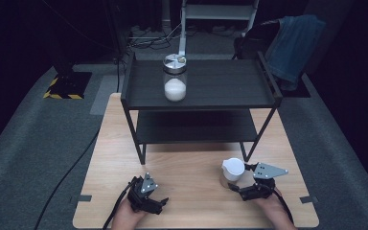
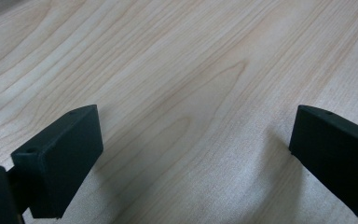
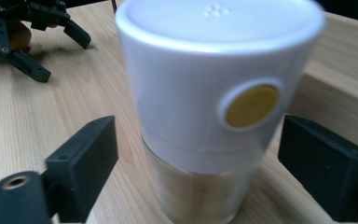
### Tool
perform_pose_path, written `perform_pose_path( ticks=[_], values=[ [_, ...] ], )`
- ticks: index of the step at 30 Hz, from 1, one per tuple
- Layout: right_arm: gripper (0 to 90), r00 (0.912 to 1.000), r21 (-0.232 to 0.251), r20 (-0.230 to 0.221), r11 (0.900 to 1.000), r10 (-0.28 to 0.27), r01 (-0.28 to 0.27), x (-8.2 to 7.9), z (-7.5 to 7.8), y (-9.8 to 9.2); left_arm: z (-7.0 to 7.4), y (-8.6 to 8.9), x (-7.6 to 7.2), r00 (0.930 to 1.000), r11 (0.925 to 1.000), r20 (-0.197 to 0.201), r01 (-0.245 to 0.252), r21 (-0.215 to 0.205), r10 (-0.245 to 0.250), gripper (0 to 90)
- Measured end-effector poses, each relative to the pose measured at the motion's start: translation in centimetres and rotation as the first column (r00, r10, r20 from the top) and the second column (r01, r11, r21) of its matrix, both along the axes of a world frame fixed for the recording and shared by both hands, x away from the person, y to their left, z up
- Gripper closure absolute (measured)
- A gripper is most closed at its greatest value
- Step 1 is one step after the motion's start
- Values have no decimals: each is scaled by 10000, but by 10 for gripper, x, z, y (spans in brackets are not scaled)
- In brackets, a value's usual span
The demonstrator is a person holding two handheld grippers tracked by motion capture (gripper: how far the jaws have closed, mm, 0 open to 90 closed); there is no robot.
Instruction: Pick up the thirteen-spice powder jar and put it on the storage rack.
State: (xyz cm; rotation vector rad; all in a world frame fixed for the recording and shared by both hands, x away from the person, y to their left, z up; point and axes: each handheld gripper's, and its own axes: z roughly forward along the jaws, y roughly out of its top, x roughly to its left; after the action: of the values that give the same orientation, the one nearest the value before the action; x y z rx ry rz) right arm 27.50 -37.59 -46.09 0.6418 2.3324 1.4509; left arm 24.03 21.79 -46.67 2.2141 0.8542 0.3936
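Shaker, white cap w/ yellow dot over clear body, stands upright on worktop at front right, between right gripper fingers. Fingers spread either side, gap on both, not pinching yet. Best to centre shaker btwn pads, close on clear body below cap, keep it upright, squeeze gently. Left gripper rests front left, fingers spread w/ nothing between.
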Motion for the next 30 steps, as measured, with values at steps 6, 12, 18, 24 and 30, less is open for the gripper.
perform_pose_path(
  ticks=[6, 12, 18, 24, 30],
  values=[
    [177, 9998, 398, -169, 9992, 69, -62, 9, -7, 3, 0, 0, 0, 10000, 10000, 0, -12, 0, 12, 27],
    [270, 9999, 544, 127, 9985, -37, 30, 6, -15, 6, 0, 0, -1, 10000, 10000, 7, -92, 14, 92, 27],
    [294, 9994, 702, 310, 9975, -128, 106, 4, -21, 4, 0, 0, -1, 9999, 9999, -9, -108, 18, 108, 27],
    [252, 9999, 812, 94, 9967, -82, 74, 8, -24, 8, 0, 0, -2, 9999, 9999, -7, -142, 14, 142, 27],
    [299, 9994, 589, 334, 9982, 38, -57, 7, -22, 10, 0, 0, -2, 9999, 9999, -5, -152, 14, 152, 27]
  ],
)
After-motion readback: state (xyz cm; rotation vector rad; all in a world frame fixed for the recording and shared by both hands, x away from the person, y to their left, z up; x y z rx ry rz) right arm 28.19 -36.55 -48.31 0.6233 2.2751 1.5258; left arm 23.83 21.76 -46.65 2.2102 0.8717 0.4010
